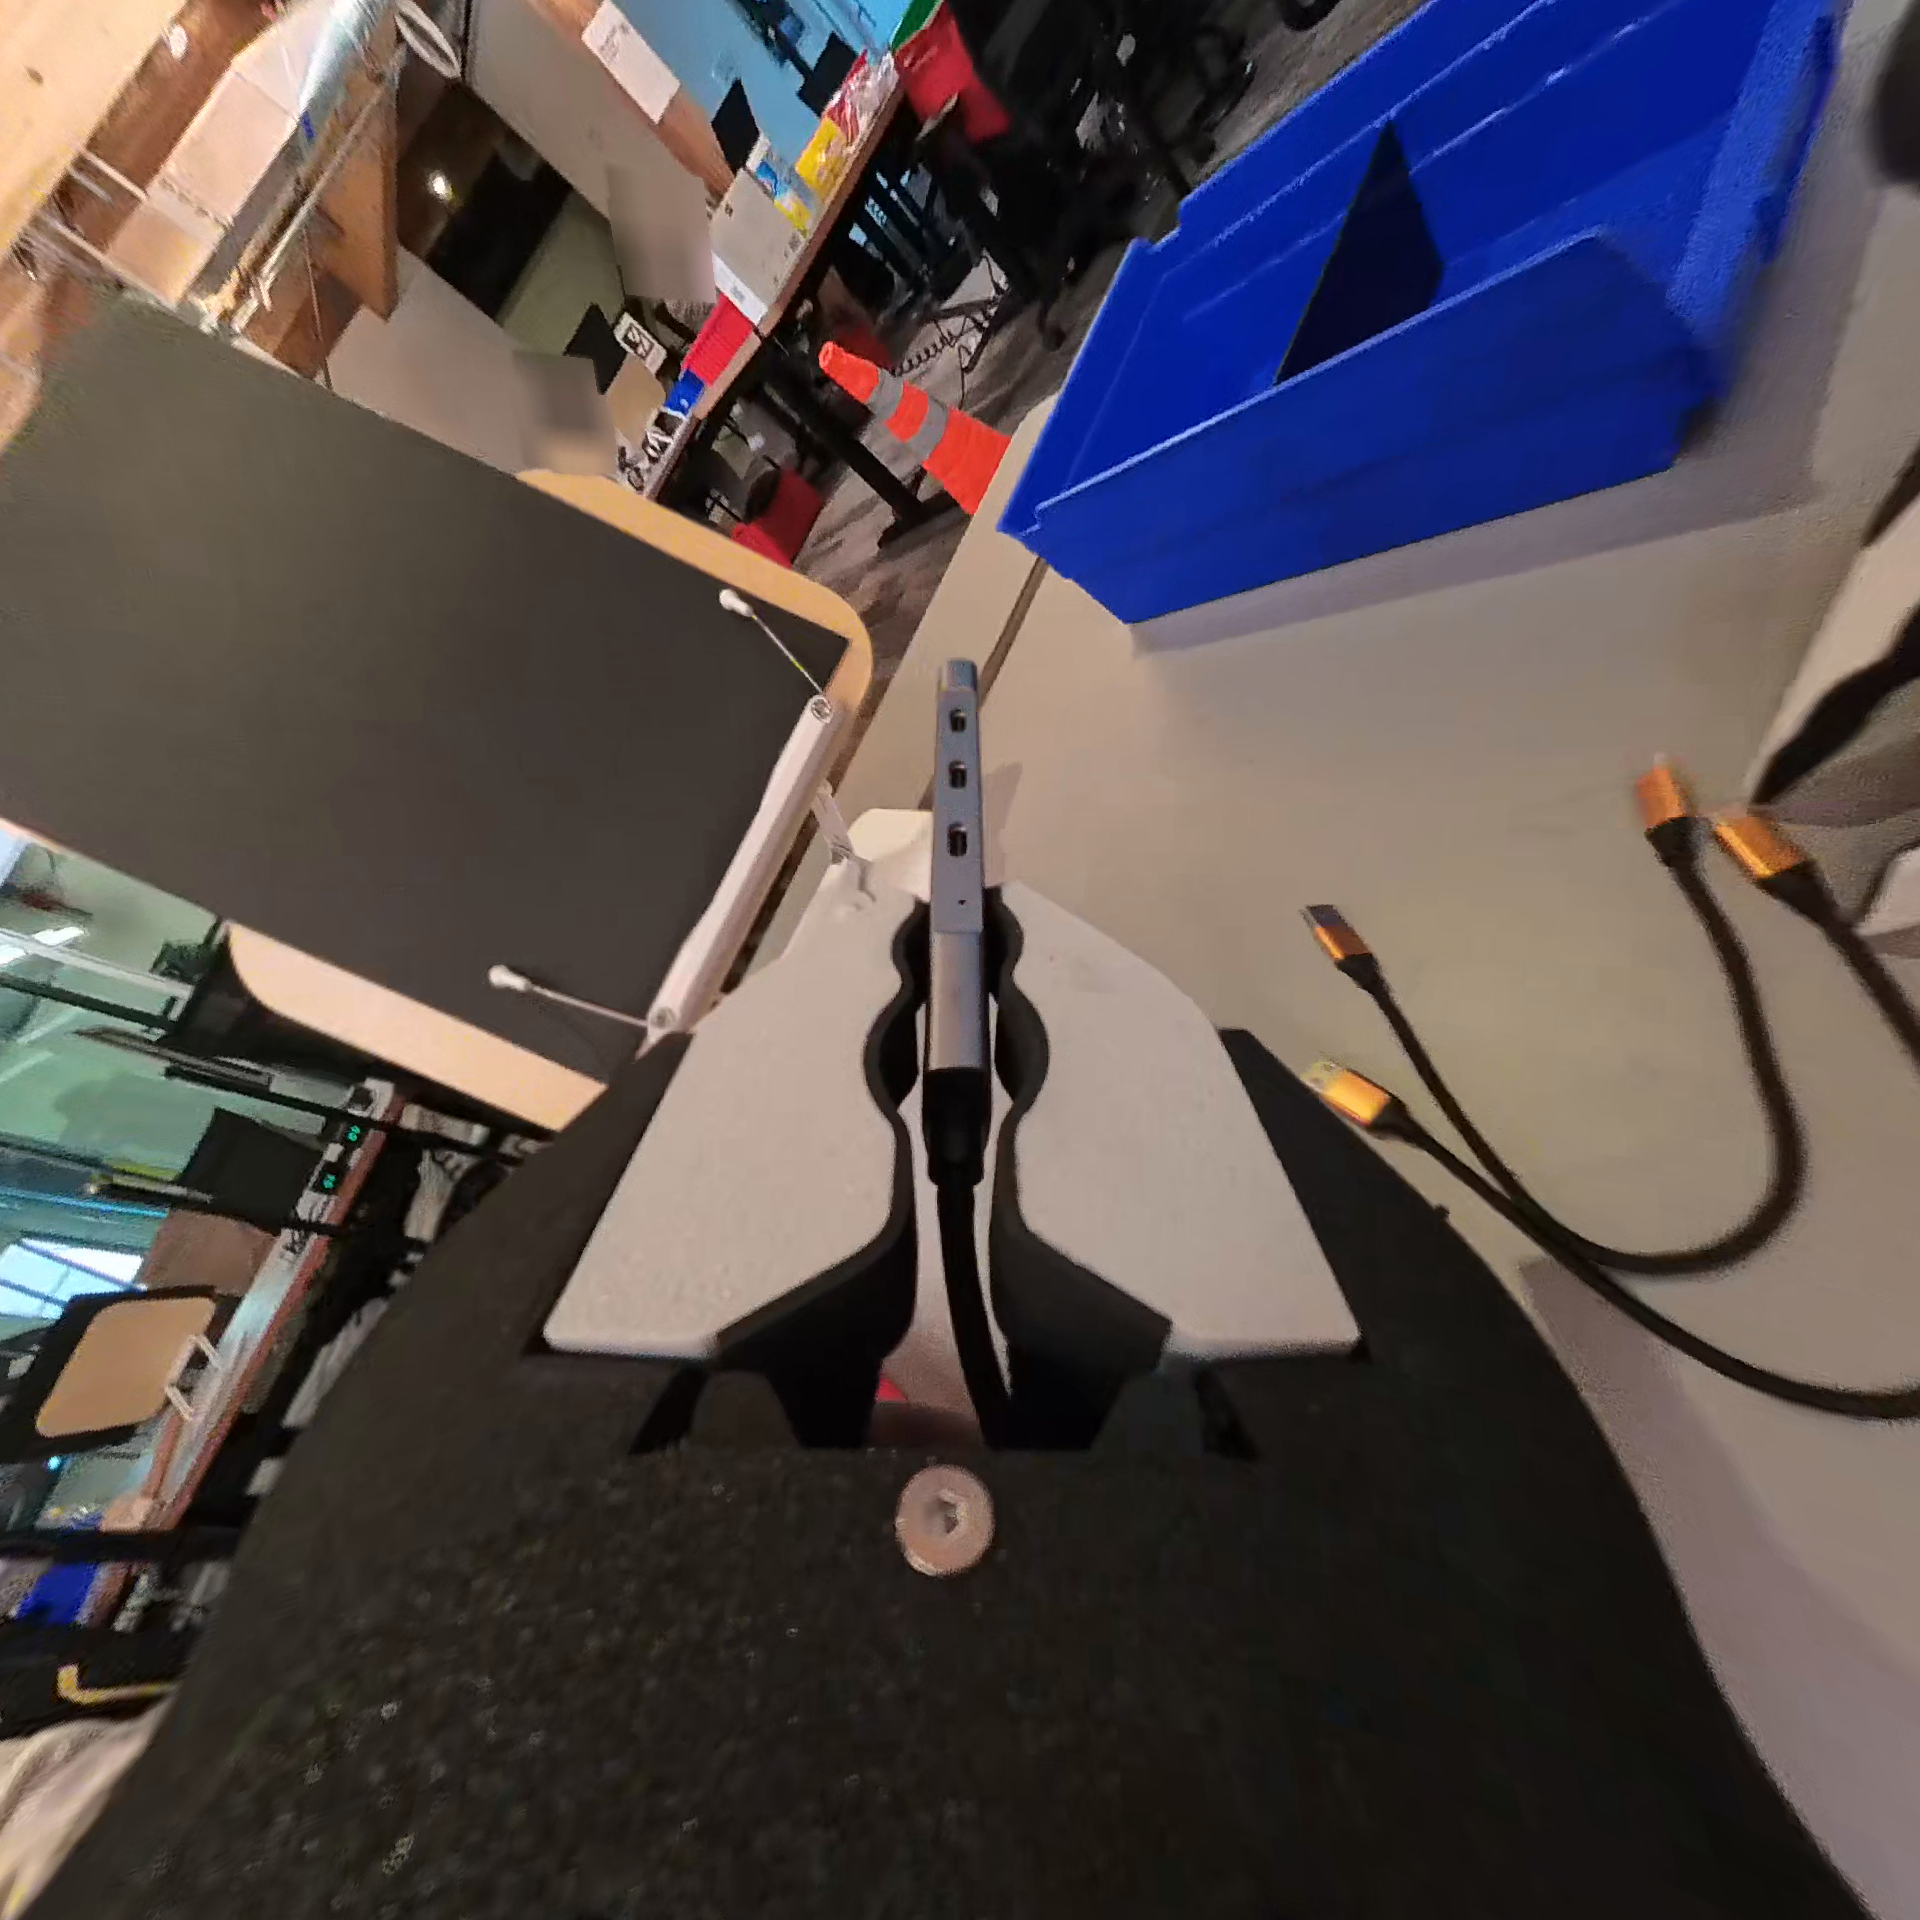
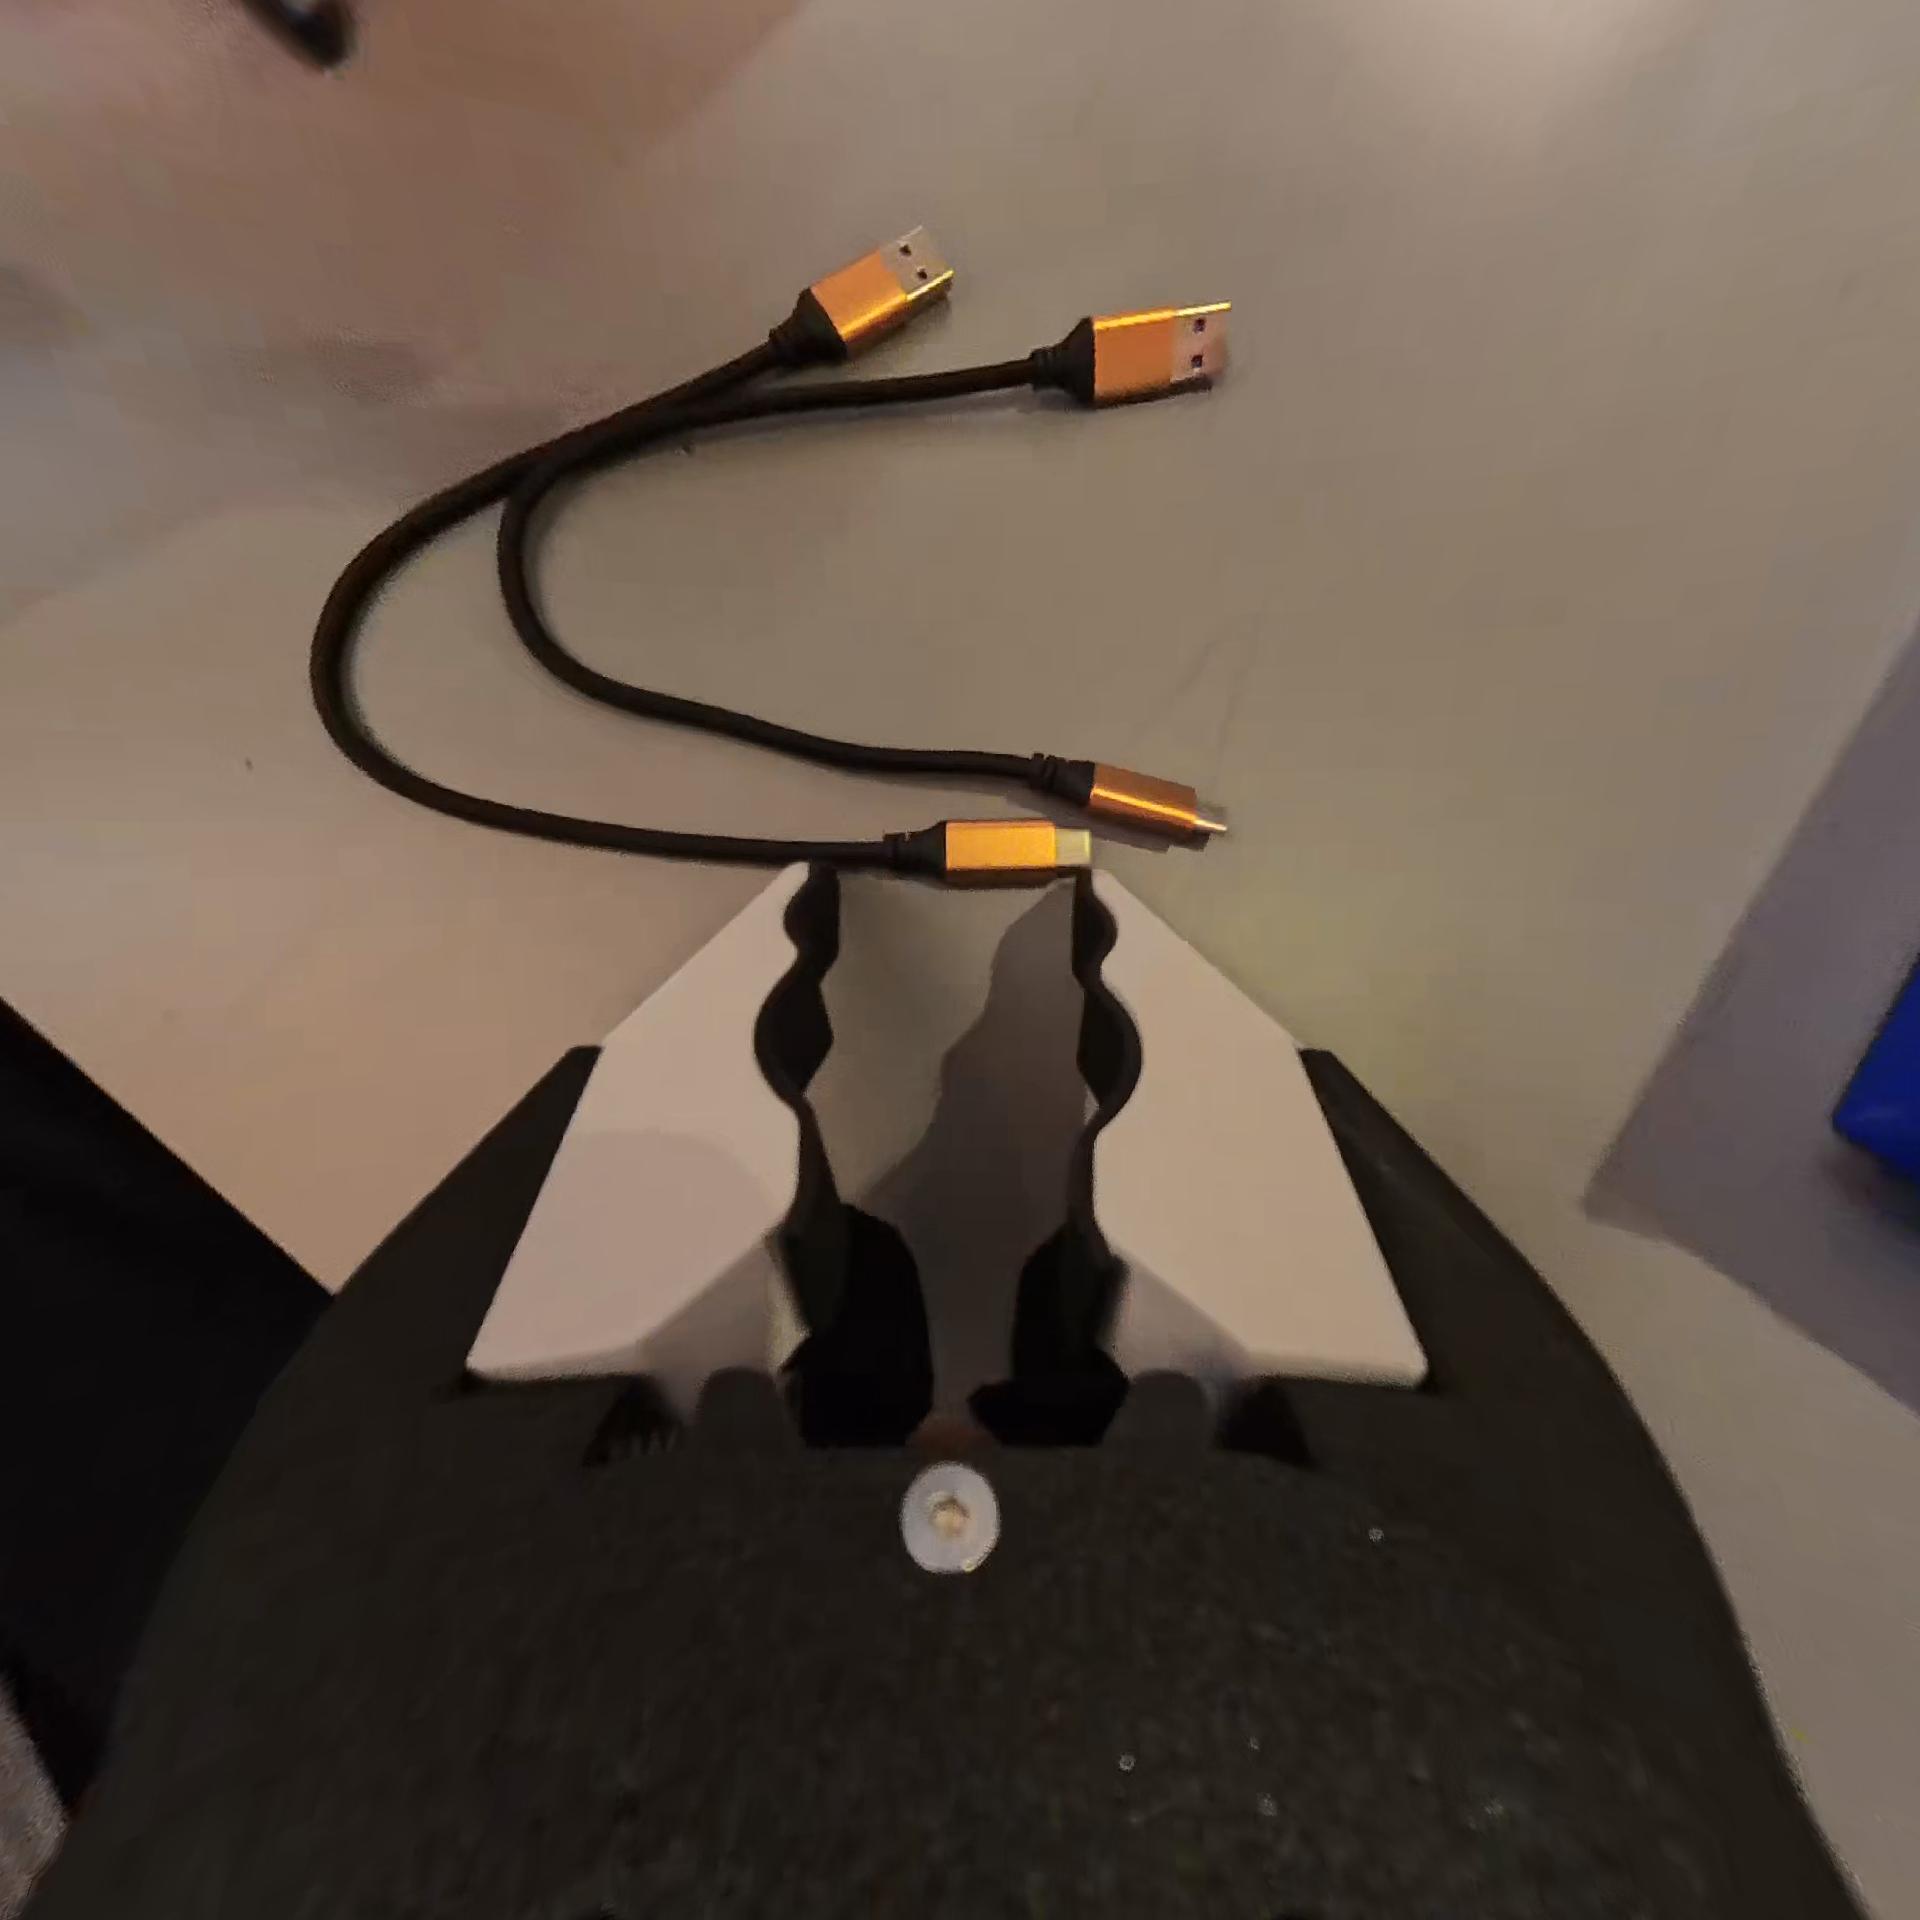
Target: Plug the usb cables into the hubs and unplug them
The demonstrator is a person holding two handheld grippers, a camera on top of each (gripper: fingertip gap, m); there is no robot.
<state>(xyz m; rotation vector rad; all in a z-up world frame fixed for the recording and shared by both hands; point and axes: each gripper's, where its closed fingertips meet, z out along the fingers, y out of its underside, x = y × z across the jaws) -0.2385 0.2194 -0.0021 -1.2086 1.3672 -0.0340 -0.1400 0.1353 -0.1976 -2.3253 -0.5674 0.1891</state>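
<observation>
My left gripper [image 1: 956,894] is shut on a slim grey USB hub [image 1: 957,821], held edge-up above the table with its row of small ports facing the camera; its black lead runs back between the fingers. Two black cables with orange plugs lie on the grey table to its right [image 1: 1704,1101]. In the right wrist view my right gripper [image 2: 951,883] is open just above the near small orange plug [image 2: 997,852]. The second small plug [image 2: 1138,795] lies just beyond it. Two wide orange plugs [image 2: 1153,353] lie farther off.
A blue plastic bin [image 1: 1382,416] stands at the table's far side. A black-topped table [image 1: 364,727] stands to the left past the table edge, with an orange traffic cone [image 1: 914,416] on the floor beyond. A blue corner [image 2: 1881,1081] shows at the right. There is about 25 centimeters between the tips of the two grippers.
</observation>
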